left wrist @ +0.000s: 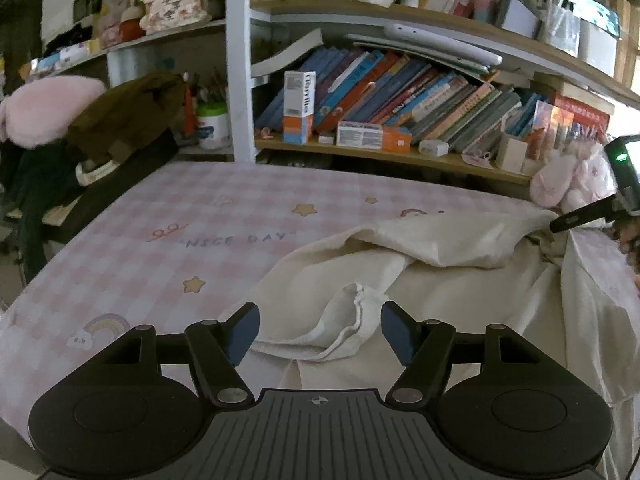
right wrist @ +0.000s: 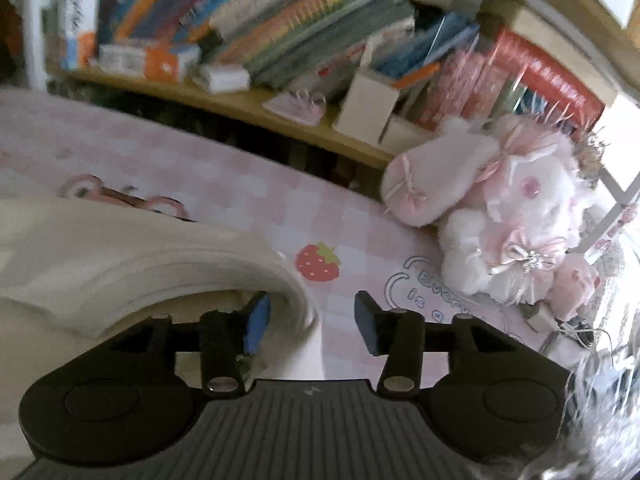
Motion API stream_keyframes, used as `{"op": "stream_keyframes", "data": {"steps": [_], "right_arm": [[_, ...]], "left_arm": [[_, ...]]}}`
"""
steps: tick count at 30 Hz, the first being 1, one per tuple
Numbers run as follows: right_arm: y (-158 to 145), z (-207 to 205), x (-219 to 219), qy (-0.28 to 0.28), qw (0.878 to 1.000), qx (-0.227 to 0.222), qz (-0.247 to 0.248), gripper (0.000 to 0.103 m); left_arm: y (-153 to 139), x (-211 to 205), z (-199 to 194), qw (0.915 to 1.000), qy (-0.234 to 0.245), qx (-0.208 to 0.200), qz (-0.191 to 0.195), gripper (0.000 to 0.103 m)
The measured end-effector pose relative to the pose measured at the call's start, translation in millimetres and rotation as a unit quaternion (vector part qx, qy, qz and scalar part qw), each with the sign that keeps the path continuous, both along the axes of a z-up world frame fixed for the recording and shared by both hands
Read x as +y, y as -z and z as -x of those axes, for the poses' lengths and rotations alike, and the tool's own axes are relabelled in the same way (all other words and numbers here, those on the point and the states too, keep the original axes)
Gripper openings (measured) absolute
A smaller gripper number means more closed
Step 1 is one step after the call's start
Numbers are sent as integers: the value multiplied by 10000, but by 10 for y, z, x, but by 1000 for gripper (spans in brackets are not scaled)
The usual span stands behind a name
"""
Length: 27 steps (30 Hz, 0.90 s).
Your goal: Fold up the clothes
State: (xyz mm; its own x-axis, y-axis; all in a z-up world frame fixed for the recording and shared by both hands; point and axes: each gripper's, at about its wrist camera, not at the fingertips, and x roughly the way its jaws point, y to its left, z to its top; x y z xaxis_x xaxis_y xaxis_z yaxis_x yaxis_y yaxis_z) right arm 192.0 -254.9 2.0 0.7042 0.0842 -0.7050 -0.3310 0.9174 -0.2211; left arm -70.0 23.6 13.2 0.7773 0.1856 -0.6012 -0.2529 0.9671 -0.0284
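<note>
my left tongs point(left wrist: 320, 330) hang open, a bunched cuff of the cream garment point(left wrist: 440, 276) lying right between the tips, nothing clamped. my right tongs point(right wrist: 312, 320) also gape, the garment's far rolled edge beside the left tip. the cloth runs left to right over the pink checked sheet point(left wrist: 160, 232); bookshelf point(left wrist: 380, 152) behind.

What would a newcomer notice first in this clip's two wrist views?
First, the cream garment rumpled over the right half of the pink checked sheet, with the open left gripper poised around a bunched fold. Next, the pink-and-white plush toy at the sheet's far right corner, ahead of the open right gripper. Behind both, the crowded bookshelf of leaning books fills the background.
</note>
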Motion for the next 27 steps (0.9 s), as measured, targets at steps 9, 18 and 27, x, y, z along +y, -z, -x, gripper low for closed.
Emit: {"op": "stream_keyframes", "data": {"steps": [9, 18, 27], "right_arm": [[-120, 1021, 246, -1038, 9914, 469, -637, 65], [38, 1575, 547, -1738, 9793, 805, -654, 66], [143, 1683, 682, -1970, 9741, 1070, -282, 66]], "left_arm": [[53, -126, -161, 9997, 71, 180, -160, 70], [-33, -257, -71, 9991, 201, -15, -373, 70], [-144, -134, 149, 9985, -52, -335, -430, 70]]}}
